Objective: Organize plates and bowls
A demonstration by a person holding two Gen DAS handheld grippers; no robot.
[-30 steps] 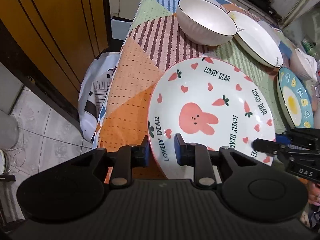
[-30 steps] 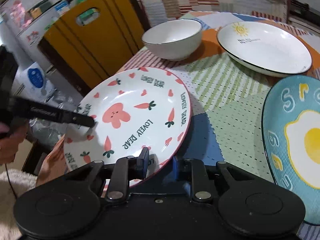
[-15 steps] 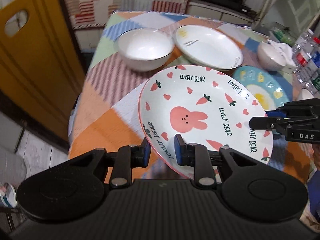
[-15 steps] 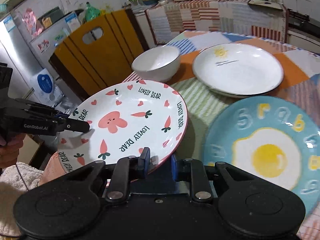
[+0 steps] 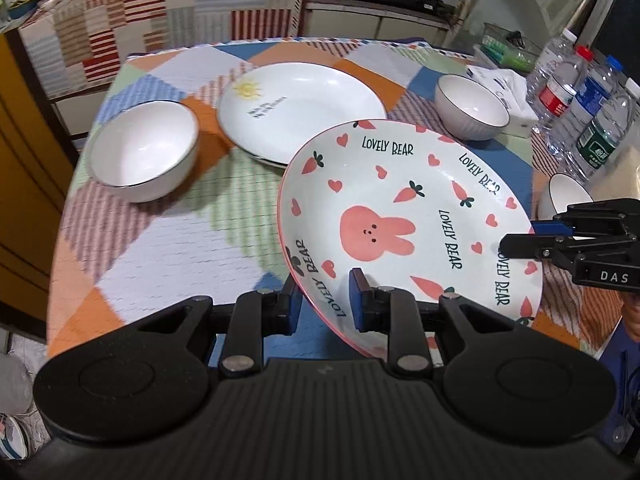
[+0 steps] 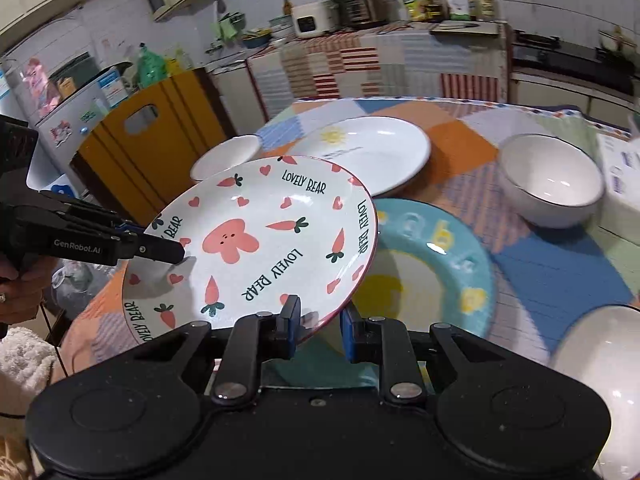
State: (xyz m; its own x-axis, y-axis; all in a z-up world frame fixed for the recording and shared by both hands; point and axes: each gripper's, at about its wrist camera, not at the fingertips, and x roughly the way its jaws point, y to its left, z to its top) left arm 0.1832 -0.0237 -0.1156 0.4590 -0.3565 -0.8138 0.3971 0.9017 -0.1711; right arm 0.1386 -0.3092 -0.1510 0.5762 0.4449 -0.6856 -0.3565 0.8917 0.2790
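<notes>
Both grippers hold the white "Lovely Bear" bunny plate in the air above the table. My left gripper is shut on its near rim; my right gripper is shut on the opposite rim. The plate also shows in the right wrist view, tilted, over a blue fried-egg plate. Each gripper shows in the other's view, the right and the left. A white sun plate and two white bowls sit on the table.
The table has a patchwork cloth. Water bottles stand at the right edge. Another white bowl sits near the right gripper. A yellow cabinet stands left of the table; a counter with appliances is behind.
Both grippers have lifted the bunny plate off the table's left edge and carried it rightward, so it now hangs over the blue fried-egg plate.
</notes>
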